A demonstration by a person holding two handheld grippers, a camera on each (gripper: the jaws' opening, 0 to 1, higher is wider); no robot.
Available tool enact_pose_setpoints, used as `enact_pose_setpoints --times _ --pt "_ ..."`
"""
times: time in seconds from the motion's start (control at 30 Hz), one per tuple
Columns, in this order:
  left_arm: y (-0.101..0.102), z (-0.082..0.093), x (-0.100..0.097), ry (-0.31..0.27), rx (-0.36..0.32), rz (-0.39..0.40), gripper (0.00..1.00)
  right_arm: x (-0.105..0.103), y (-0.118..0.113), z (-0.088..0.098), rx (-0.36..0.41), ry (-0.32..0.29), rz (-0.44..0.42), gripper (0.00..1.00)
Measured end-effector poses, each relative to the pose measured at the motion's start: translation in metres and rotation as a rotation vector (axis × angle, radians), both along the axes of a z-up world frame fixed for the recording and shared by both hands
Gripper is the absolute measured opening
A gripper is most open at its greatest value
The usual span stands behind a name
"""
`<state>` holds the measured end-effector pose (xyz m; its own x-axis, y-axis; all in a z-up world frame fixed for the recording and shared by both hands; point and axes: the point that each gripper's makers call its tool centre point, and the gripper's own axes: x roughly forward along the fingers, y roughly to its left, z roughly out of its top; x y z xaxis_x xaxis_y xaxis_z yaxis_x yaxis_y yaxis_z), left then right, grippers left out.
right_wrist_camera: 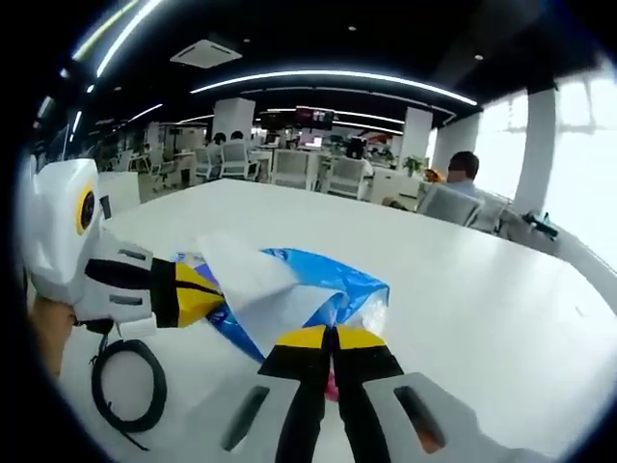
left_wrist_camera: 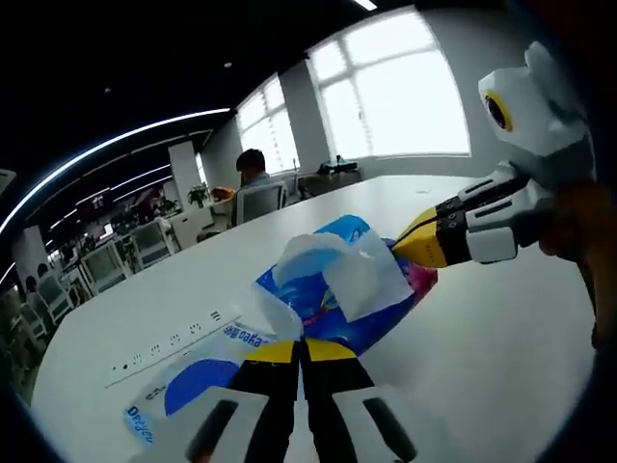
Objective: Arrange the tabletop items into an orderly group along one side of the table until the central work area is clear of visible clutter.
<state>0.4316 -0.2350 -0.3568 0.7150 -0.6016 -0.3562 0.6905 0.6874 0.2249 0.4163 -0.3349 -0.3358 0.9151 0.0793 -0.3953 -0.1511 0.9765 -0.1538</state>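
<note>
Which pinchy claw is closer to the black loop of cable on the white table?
Left. The left gripper sits just above the coiled black cable on the white table, while pinching the blue and white plastic tissue pack. The right gripper grips the pack's other side, farther from the cable.

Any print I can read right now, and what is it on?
"Deeyeo" (my best reading, skewed): white and blue flat pack near the left gripper.
Small blue print on the same pack's upper edge: too blurred.
Blue tissue pack held between both grippers: no legible text.
Power strip: no readable markings.
</note>
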Motion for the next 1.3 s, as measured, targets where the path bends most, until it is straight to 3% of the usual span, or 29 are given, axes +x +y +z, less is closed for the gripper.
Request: enact_pose_setpoints --times 0.37,1.1,1.3 --pt "-0.024 -0.013 -0.017 0.016 0.016 -0.016 0.0 -0.011 -0.025 -0.012 0.054 0.036 -0.015 0.0" --pt "-0.039 -0.032 -0.033 0.018 0.067 -0.02 0.0 -0.018 -0.041 -0.042 0.11 0.119 -0.015 0.0" --pt "-0.039 -0.044 -0.038 0.074 0.06 -0.021 0.0 -0.02 -0.042 -0.054 0.133 0.156 -0.013 0.0"
